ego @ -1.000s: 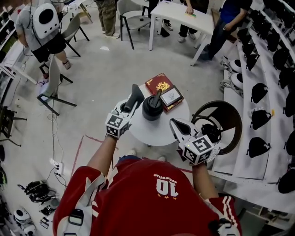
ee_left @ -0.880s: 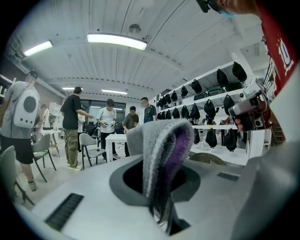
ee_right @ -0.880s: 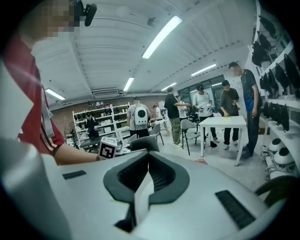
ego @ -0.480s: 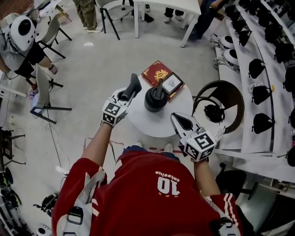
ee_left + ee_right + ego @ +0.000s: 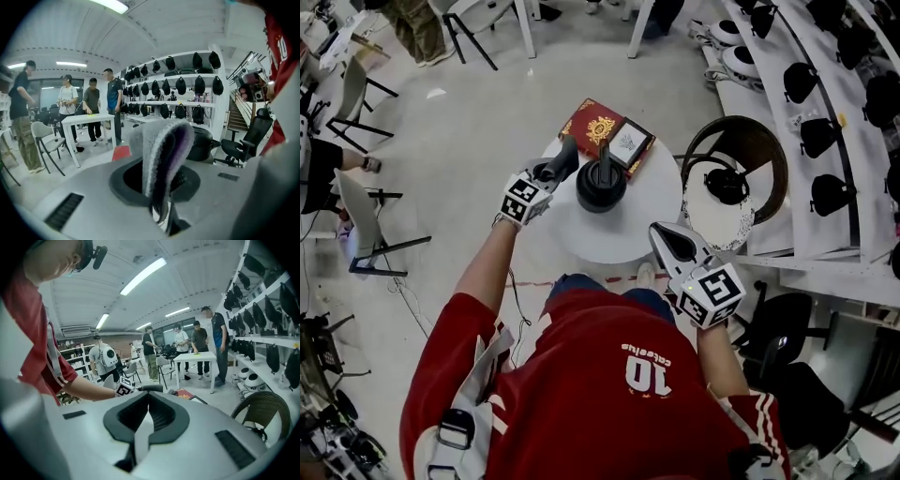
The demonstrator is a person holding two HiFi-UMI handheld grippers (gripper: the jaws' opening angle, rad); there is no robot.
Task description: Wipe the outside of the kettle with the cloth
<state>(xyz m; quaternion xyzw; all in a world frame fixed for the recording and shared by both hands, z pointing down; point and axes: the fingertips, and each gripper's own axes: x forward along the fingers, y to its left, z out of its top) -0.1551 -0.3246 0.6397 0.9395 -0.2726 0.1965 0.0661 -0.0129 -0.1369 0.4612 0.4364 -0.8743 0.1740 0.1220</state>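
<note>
Two grippers are up over the small round tabletop (image 5: 623,239), and only one of them is carrying anything. The left gripper (image 5: 561,161) has its jaws pinched together on the cloth (image 5: 165,154), a grey piece with a purple band that stands up out of the pinch and flops over at its top. It hangs just beside the kettle (image 5: 601,187), on the kettle's left flank, though I can't tell from where I stand whether the cloth is touching it. The right gripper (image 5: 664,238) has its jaws closed on nothing and sits low by the near edge of the tabletop, well apart from the kettle.

The kettle is black and squat, and it stands upright near the far side of the tabletop, right beside a red book (image 5: 592,127). Its dark handle rises from the top.

To my eye the cloth is soft, light and limp, so a firm pinch near one edge, as it has now, leaves a loose flap to drag round the body. The kettle looks stiff and smooth-sided. I'd guess a sideways rub could slide or rock it on so small a tabletop, so the free gripper would do well to steady it by the handle.
</note>
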